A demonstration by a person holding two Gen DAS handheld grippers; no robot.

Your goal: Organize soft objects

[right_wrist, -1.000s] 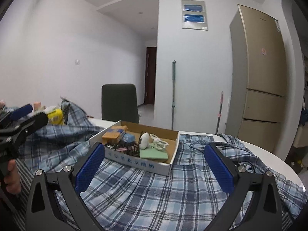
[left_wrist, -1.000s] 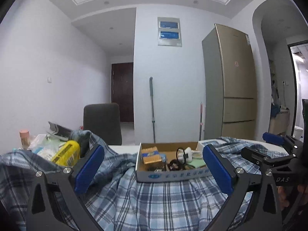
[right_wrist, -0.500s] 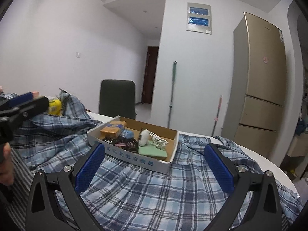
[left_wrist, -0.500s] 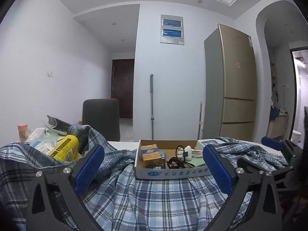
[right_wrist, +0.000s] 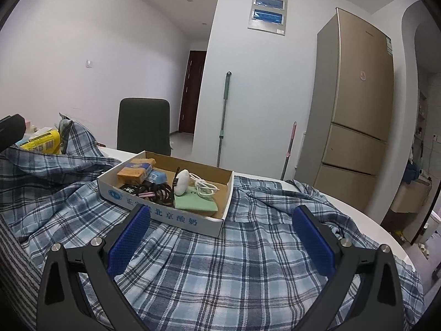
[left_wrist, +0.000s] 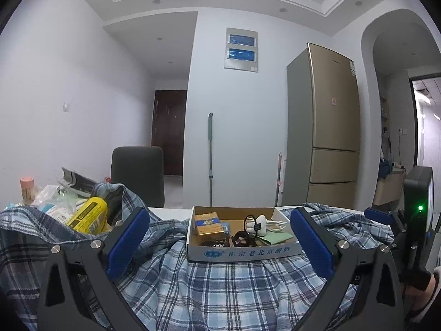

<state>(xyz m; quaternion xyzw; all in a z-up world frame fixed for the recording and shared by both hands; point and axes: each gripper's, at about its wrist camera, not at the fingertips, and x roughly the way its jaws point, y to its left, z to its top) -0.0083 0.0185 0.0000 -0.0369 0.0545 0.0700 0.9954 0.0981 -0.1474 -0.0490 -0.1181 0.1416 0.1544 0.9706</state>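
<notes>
A: Where's the plaid shirt (left_wrist: 220,284)?
B: Spread across the lower frame in both views, under the cardboard box (right_wrist: 168,215) at centre.
A: And the left hand-held gripper (left_wrist: 219,244)?
B: Spread wide, holding nothing, above the cloth.
A: The right hand-held gripper (right_wrist: 220,238)?
B: Same: wide apart, empty, over the shirt.

Left gripper (left_wrist: 219,244) and right gripper (right_wrist: 220,237) both point forward, level, jaws spread wide with nothing between the blue pads (right_wrist: 129,241), side by side.
</notes>
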